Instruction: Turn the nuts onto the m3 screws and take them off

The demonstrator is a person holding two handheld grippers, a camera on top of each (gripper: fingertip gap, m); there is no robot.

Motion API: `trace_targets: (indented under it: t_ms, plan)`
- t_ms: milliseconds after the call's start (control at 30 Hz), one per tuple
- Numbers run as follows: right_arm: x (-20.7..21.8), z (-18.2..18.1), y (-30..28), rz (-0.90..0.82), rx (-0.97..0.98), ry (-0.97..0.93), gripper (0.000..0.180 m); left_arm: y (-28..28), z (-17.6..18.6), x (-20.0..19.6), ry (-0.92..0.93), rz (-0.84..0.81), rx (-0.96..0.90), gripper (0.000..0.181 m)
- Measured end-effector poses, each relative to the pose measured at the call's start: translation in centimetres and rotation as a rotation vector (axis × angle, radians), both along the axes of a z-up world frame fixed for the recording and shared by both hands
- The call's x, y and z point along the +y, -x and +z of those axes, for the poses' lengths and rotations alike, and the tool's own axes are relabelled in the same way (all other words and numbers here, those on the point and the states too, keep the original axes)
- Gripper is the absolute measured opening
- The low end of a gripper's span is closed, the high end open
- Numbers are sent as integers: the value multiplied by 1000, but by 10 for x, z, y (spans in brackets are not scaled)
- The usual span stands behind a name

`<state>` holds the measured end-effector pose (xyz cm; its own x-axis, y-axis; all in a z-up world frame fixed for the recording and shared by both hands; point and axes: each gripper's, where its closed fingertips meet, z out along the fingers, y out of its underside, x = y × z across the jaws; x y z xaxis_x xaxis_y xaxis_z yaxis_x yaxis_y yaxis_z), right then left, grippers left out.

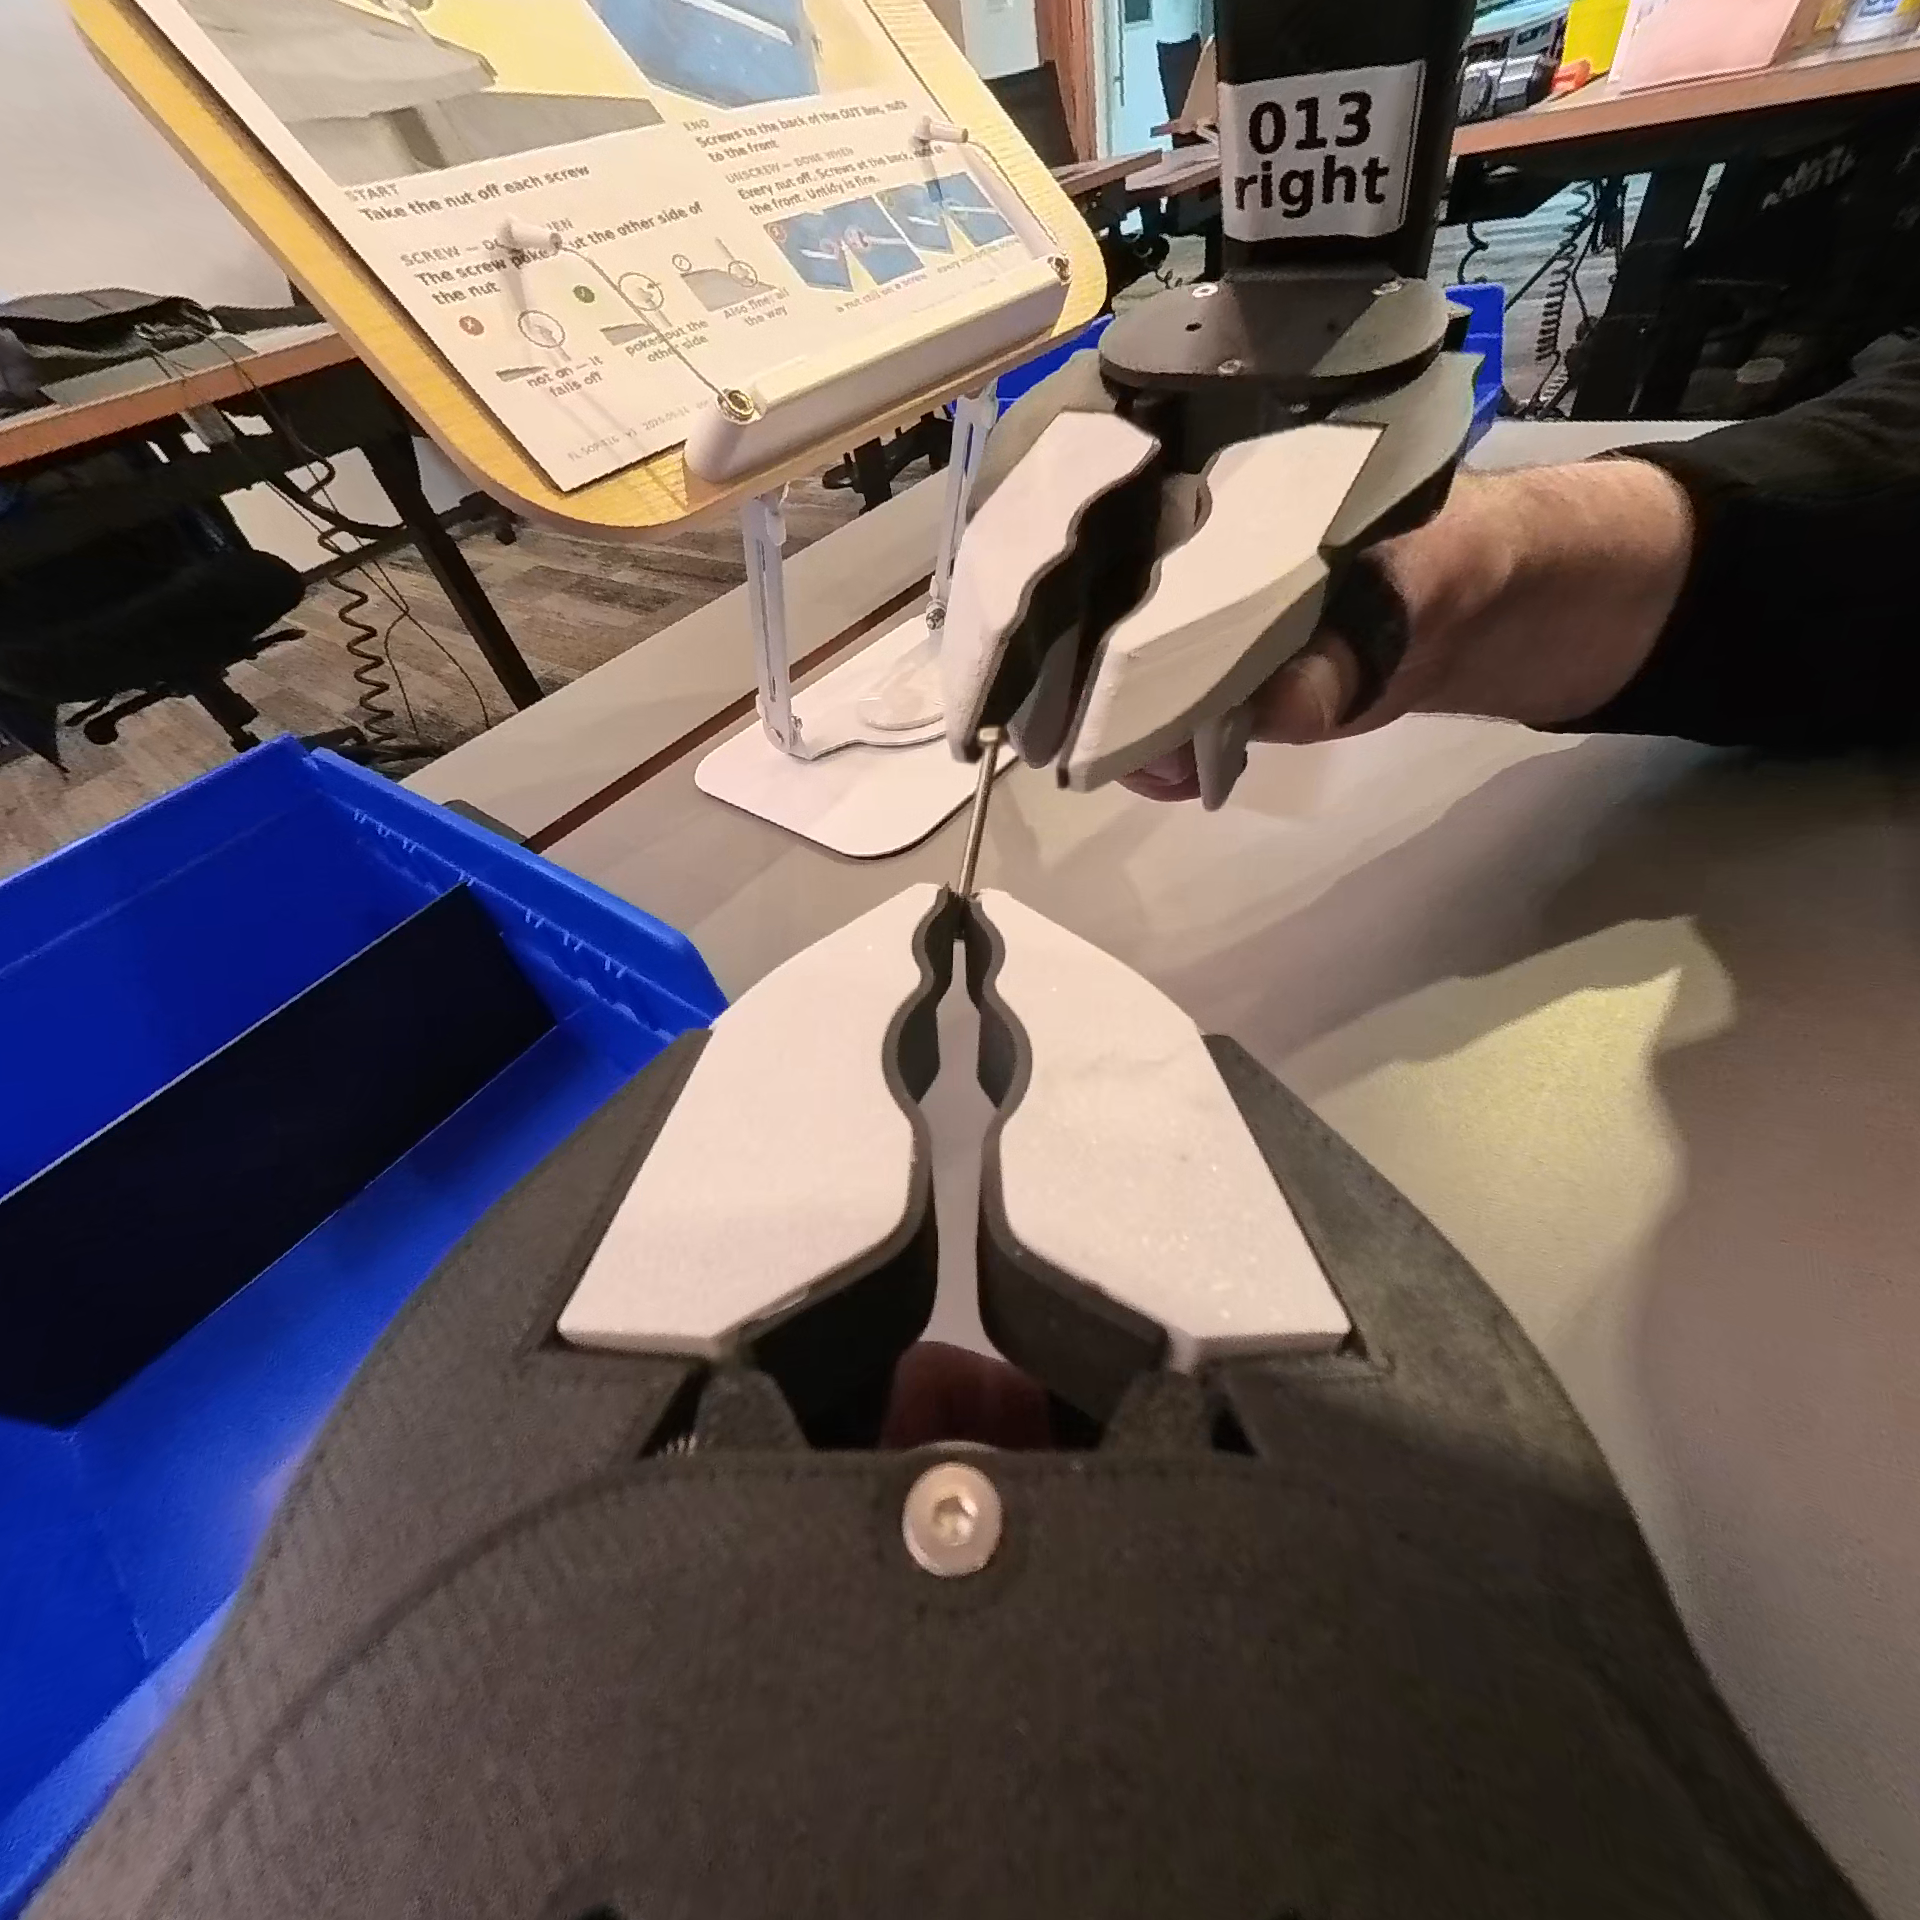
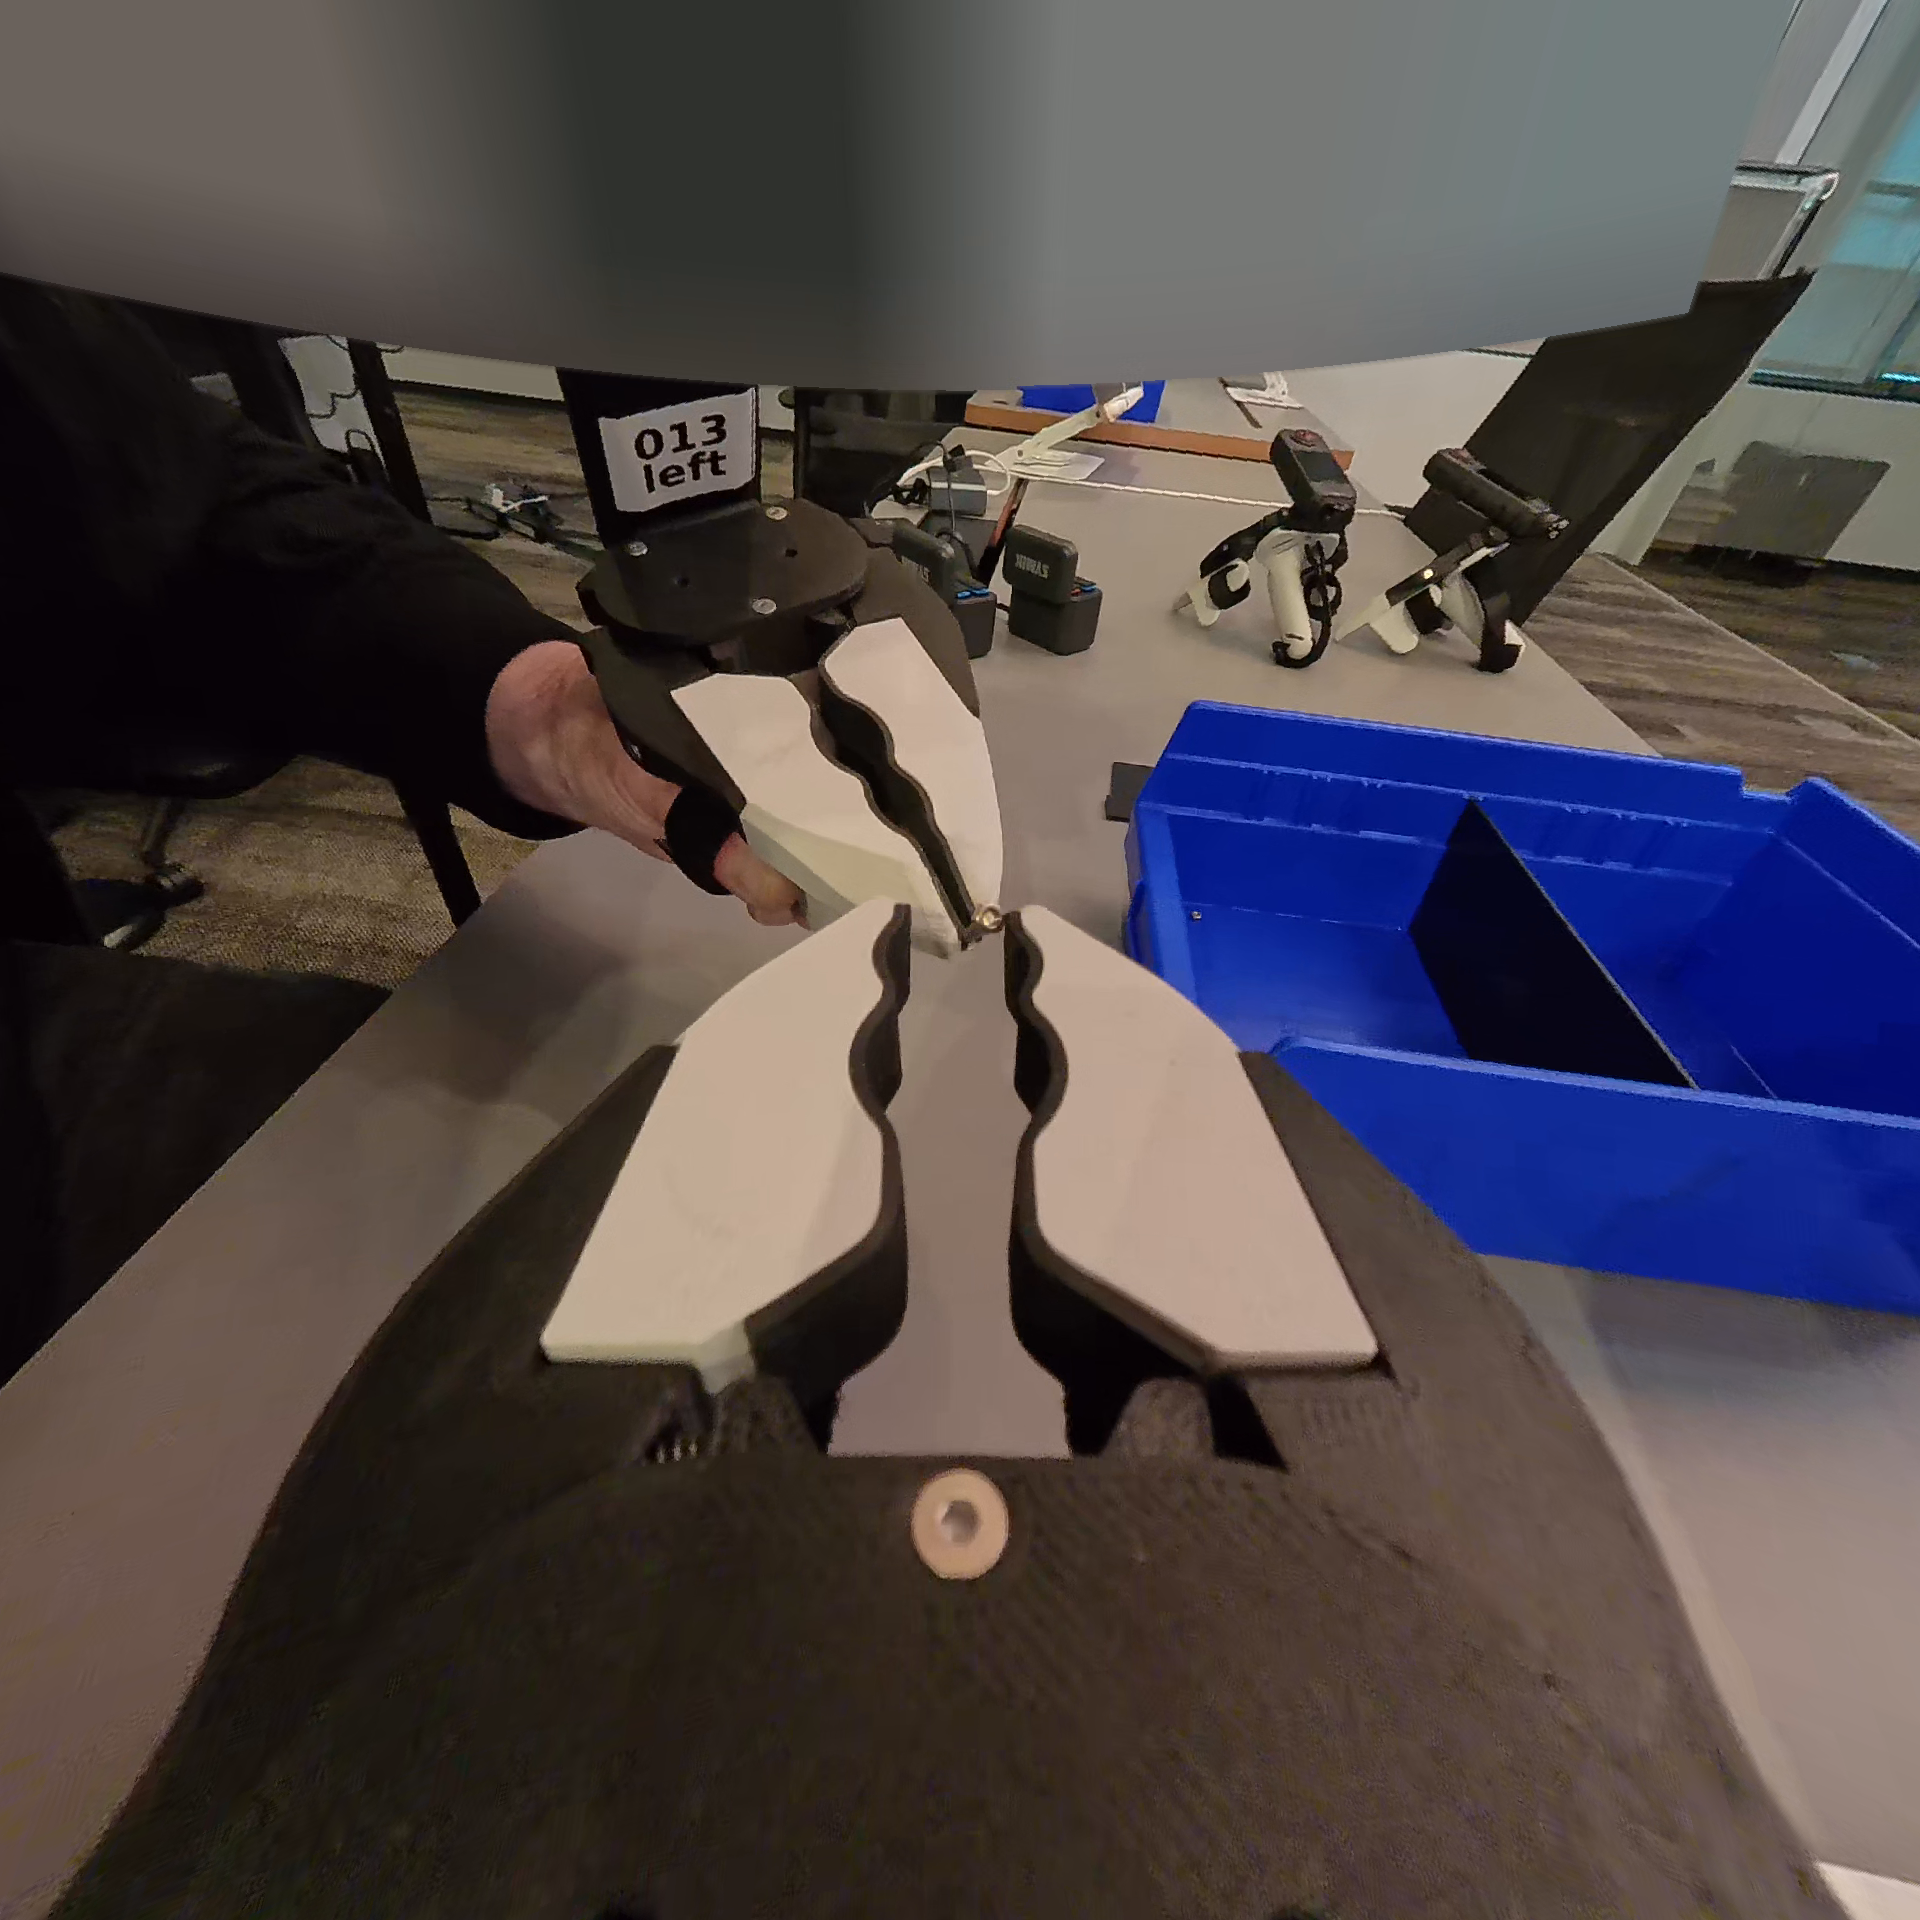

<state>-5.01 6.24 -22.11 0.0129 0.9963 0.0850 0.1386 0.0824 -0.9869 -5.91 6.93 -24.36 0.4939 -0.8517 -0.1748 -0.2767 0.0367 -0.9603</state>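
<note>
While left gripper point(image 1: 961, 914) pinches screw point(image 1: 977, 821) by lower end, your right gripper point(image 2: 956, 925) gapes, holding nothing. Screw's far tip, 12 o'clock, sits between right's tips. Nut point(image 2: 989, 916) there, seemingly. Next: close on nut, twist.

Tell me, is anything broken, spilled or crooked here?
Nothing stands out. The left gripper is shut on a thin screw, whose far end sits at the tips of the open right gripper. The blue bin stands level on the table, with nothing spilled or cracked in view.
</note>
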Motion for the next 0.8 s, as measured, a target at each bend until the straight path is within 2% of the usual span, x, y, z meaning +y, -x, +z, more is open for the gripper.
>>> trace_targets:
  t_ms: [233, 400, 633, 800]
  plan:
    - [-3, -5, -3, 7, -22, 7, 12, 1, 2, 1, 1, 2, -12, 1]
    - [2, 5, -4, -22, 19, -17, 15, 0, 1, 0, 1, -3, -6, 1]
    - [3, 4, -2, 2, 8, -30, 6, -2, 1, -3, -2, -16, 0, 1]
    - [0, 3, -2, 29, -1, -7, 6, -3, 2, -5, -8, -33, 0, 1]
